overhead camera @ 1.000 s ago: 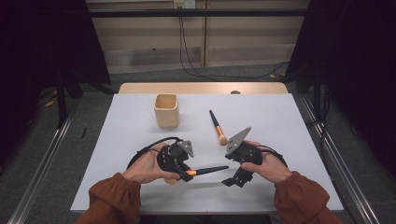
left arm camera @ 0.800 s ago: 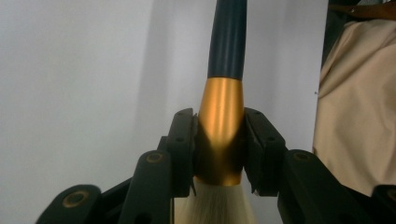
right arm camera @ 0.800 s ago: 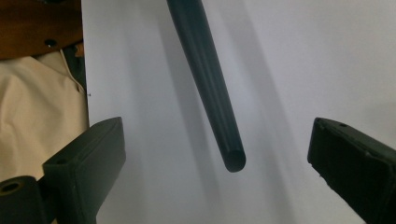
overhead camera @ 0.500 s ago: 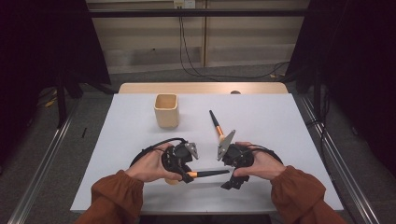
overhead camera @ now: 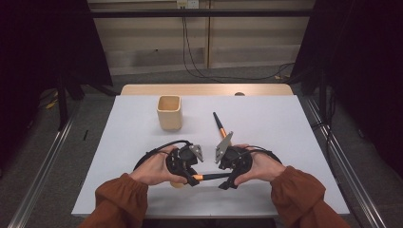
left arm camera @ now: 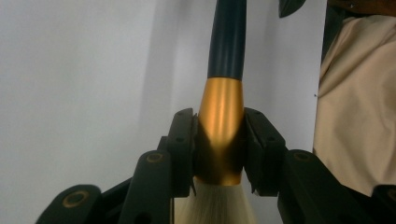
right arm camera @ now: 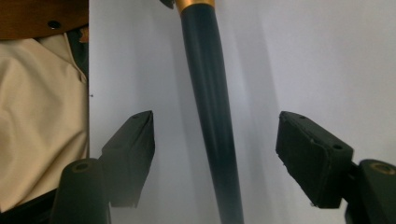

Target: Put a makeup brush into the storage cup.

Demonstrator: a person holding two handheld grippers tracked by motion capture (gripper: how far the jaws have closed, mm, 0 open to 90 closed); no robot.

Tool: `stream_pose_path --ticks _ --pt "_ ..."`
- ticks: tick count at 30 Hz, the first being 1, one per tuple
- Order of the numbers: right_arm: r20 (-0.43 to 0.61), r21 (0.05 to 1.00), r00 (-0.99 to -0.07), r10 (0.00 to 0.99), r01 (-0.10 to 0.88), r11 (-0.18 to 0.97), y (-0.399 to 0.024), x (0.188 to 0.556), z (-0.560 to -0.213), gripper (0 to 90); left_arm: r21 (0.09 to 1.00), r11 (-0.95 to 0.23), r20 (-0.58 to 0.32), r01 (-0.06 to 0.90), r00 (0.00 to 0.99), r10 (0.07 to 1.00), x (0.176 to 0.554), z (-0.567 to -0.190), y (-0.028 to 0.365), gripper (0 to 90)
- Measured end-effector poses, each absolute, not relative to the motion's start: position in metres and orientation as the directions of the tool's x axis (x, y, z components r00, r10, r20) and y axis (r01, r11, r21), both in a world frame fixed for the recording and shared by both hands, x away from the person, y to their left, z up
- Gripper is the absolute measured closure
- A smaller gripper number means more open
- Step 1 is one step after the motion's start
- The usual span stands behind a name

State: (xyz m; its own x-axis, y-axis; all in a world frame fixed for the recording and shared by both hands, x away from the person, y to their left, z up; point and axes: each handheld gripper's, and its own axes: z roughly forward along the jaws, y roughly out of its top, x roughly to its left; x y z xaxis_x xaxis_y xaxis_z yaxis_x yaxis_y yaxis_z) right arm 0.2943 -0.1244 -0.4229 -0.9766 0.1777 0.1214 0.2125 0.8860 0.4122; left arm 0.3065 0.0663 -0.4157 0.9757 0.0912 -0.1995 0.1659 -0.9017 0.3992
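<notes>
near the table's front edge, your left gripper pinches the gold metal collar of a dark-handled makeup brush with pale bristles, held level just above the white top. your right gripper faces it; its jaws have just been closing and stand spread either side of the brush's dark handle without touching it. farther back, a second dark brush with an orange collar lies right of centre, and a square beige wooden cup stands near the back edge.

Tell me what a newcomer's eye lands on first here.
First, the brush bridging both hands near the table's front edge: the left hand-held gripper clamps its gold ferrule, while the right hand-held gripper, jaws just closing, straddles its dark handle untouched. Behind stand a wooden cup and a second brush.
</notes>
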Motion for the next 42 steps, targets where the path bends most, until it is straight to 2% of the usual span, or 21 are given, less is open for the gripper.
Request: stream_pose_path --ticks 4,17,30,31,33,35,42 --pt "0.125 0.42 -0.978 0.164 0.202 0.885 -0.121 0.295 -0.422 42.5 0.402 -0.902 -0.197 0.16 0.977 0.086 0.306 -0.416 0.065 66.5" --pt "0.137 0.457 -0.98 0.143 0.19 0.869 -0.112 0.298 -0.424 59.9 0.407 -0.9 -0.19 0.154 0.978 0.081 0.308 -0.415 0.064 66.5" --pt "0.143 0.463 -0.981 0.132 0.185 0.867 -0.109 0.297 -0.426 66.1 0.415 -0.895 -0.203 0.165 0.975 0.086 0.308 -0.415 0.064 66.5" --pt "0.141 0.468 -0.981 0.131 0.183 0.865 -0.109 0.298 -0.426 66.3 0.431 -0.879 -0.217 0.204 0.969 0.118 0.306 -0.416 0.064 66.5" --pt "0.144 0.479 -0.982 0.123 0.178 0.86 -0.108 0.298 -0.427 67.0 0.416 -0.894 -0.203 0.165 0.975 0.085 0.308 -0.415 0.065 66.5" --pt "0.134 0.484 -0.983 0.128 0.178 0.857 -0.107 0.297 -0.426 67.6 0.428 -0.883 -0.207 0.192 0.972 0.11 0.306 -0.417 0.064 66.5" --pt "0.124 0.485 -0.986 0.115 0.161 0.86 -0.104 0.295 -0.43 74.7 0.415 -0.897 -0.2 0.15 0.977 0.07 0.309 -0.417 0.067 66.1"
